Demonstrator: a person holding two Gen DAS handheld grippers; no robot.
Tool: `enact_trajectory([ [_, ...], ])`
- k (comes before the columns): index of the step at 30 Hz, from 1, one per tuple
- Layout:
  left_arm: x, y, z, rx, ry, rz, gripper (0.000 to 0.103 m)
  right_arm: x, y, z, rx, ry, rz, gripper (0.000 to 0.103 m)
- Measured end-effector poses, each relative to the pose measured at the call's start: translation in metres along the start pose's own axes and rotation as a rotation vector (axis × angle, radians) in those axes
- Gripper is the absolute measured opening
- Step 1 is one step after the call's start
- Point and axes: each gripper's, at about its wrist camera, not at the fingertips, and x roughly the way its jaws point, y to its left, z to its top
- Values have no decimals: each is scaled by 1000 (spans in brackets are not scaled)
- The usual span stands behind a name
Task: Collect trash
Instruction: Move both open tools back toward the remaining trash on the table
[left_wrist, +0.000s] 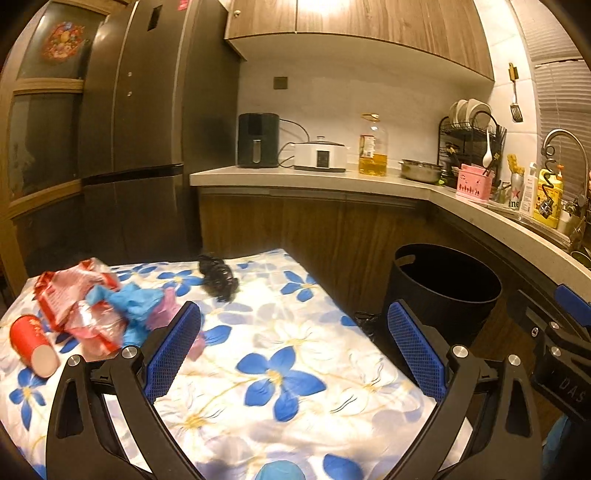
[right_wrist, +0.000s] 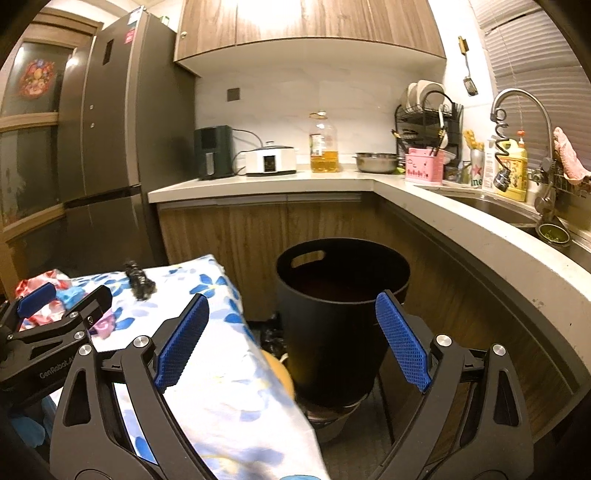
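Left hand-held gripper (left_wrist: 295, 350) spread wide over white-and-blue floral-clothed worktop (left_wrist: 295, 369), nothing between pads. Right hand-held gripper (right_wrist: 291, 343) likewise wide apart, empty, framing round black plastic bin (right_wrist: 340, 306) at 12 o'clock. Trash heaped at 10 o'clock in left view: red paper cup (left_wrist: 33, 345) on its side, crumpled red-and-white plastic wrapper (left_wrist: 77, 295), blue crumpled glove (left_wrist: 129, 306), black tangled clump (left_wrist: 218, 277) nearer 11.

The left gripper (left_wrist: 295, 347) hangs wide open over the floral tablecloth (left_wrist: 314, 332); crumpled wrappers (left_wrist: 85, 306) lie at ten o'clock, a black bin (left_wrist: 443, 291) at two.
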Motion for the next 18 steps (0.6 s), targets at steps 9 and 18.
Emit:
enact_trajectory([
  [9,-19,34,-11,-37,-7,70,97,-8,34,-10,-24,4,65,90],
  [18,-30,94,-28,-104,-1,210,97,-3,80,-21,-69,36,152,90],
])
